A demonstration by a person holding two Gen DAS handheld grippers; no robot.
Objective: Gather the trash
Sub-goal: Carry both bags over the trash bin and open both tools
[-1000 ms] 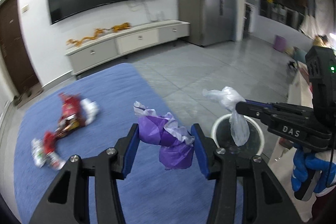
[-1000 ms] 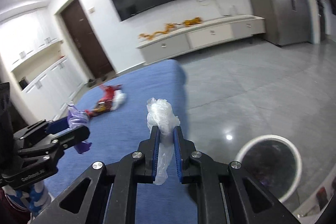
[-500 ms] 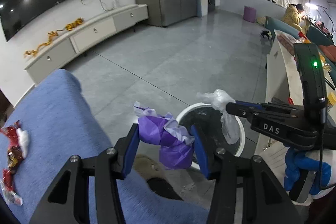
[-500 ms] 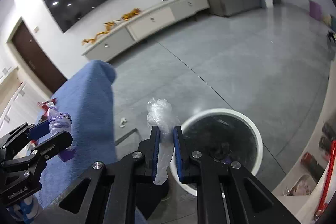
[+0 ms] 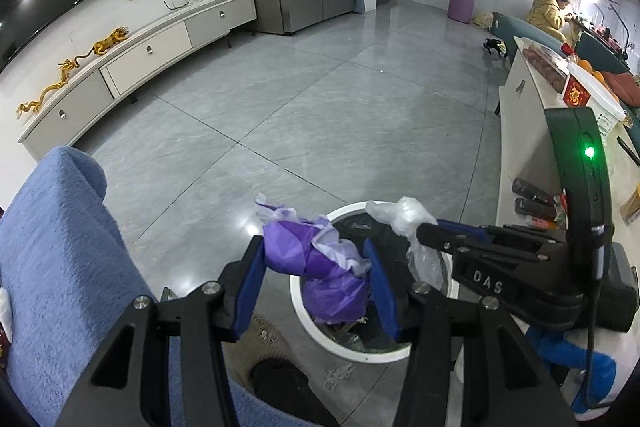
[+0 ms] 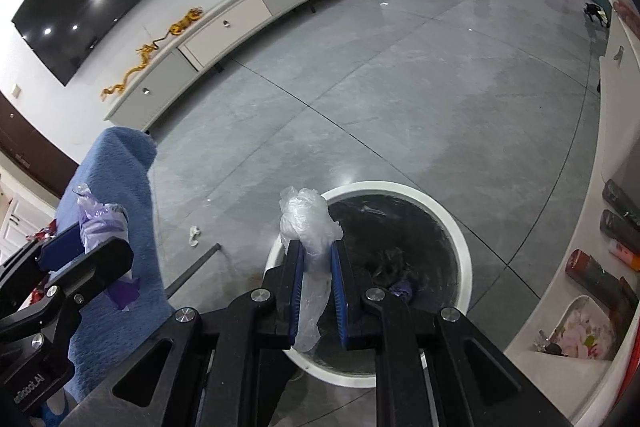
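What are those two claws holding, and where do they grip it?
Left gripper pinches a purple wad across its middle; right gripper clamps a clear bag at its middle.

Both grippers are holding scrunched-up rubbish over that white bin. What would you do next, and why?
Probably open both and let go. The left gripper grips purple paper and the right gripper a clear bag, and both pieces seem to hang above the bin, so they should fall in.

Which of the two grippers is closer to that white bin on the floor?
Right, I'd judge, narrowly. The right gripper holds its clear plastic bag above the white bin opening. The left gripper, clamping purple wrapping, hangs nearer the bin's blue-cloth-side rim.
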